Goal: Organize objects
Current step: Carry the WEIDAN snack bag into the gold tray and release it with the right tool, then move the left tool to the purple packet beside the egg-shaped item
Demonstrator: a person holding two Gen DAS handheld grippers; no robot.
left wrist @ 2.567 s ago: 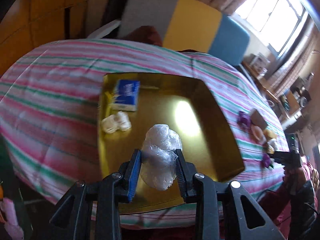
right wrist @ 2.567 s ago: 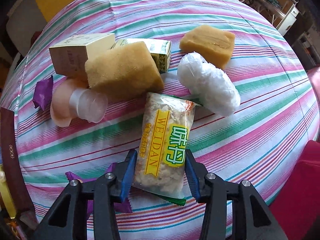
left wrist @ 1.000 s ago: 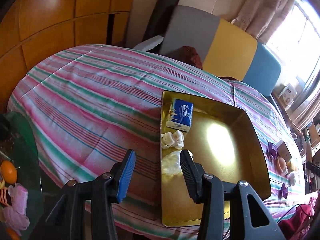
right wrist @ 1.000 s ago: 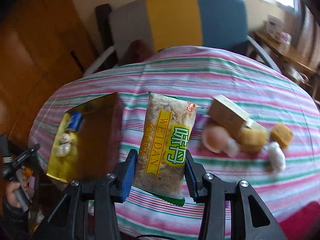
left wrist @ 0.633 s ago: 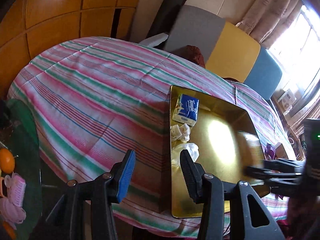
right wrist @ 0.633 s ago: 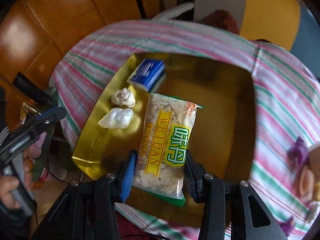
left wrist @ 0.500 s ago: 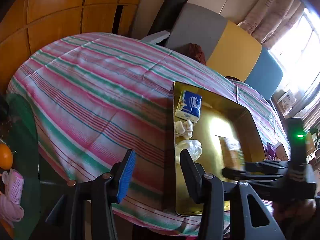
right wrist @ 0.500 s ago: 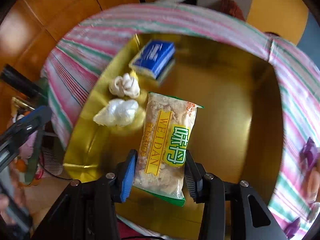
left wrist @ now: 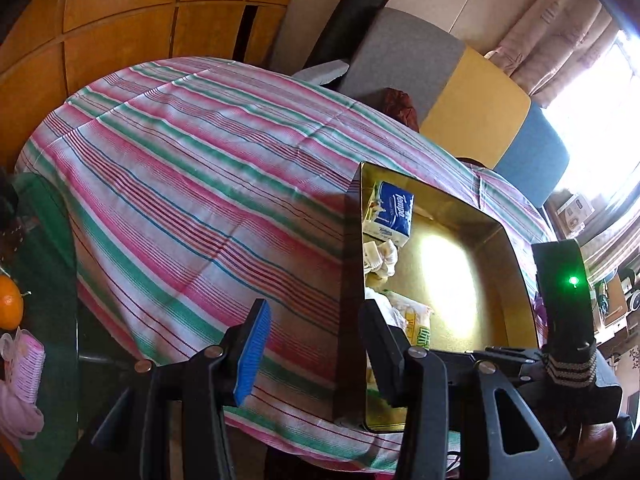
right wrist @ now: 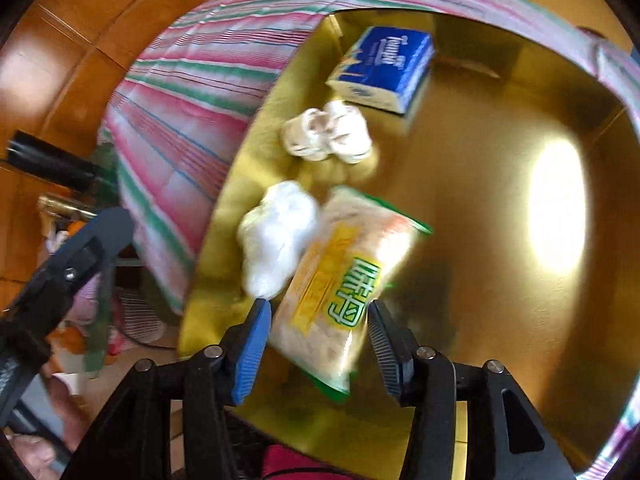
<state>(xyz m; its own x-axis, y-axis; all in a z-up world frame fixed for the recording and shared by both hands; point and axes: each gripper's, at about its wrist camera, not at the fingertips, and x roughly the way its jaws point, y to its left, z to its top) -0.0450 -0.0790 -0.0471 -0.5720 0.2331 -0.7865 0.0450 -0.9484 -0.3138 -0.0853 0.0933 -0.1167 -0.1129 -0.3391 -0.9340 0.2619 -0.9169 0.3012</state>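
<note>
A gold tray (right wrist: 500,184) sits on the striped tablecloth (left wrist: 192,200). My right gripper (right wrist: 316,340) is open over the tray's near left part. The snack packet (right wrist: 340,280) lies loose and tilted between its fingers, blurred, next to a clear plastic wad (right wrist: 276,236). A white bundle (right wrist: 328,136) and a blue tissue pack (right wrist: 384,68) lie further back in the tray. My left gripper (left wrist: 316,344) is open and empty, left of the tray (left wrist: 496,240), where the tissue pack (left wrist: 390,216) and packet (left wrist: 416,324) also show.
A sofa (left wrist: 460,96) in grey, yellow and blue stands behind the table. Wooden panels (left wrist: 120,32) line the left wall. An orange (left wrist: 8,304) and pink items (left wrist: 20,384) sit low at the left. The right gripper's body (left wrist: 560,344) shows at the tray's right side.
My right gripper has opened and let go of the snack packet, which has tipped to the right in the tray beside the plastic wad. My left gripper stays open, drawn back to the left.
</note>
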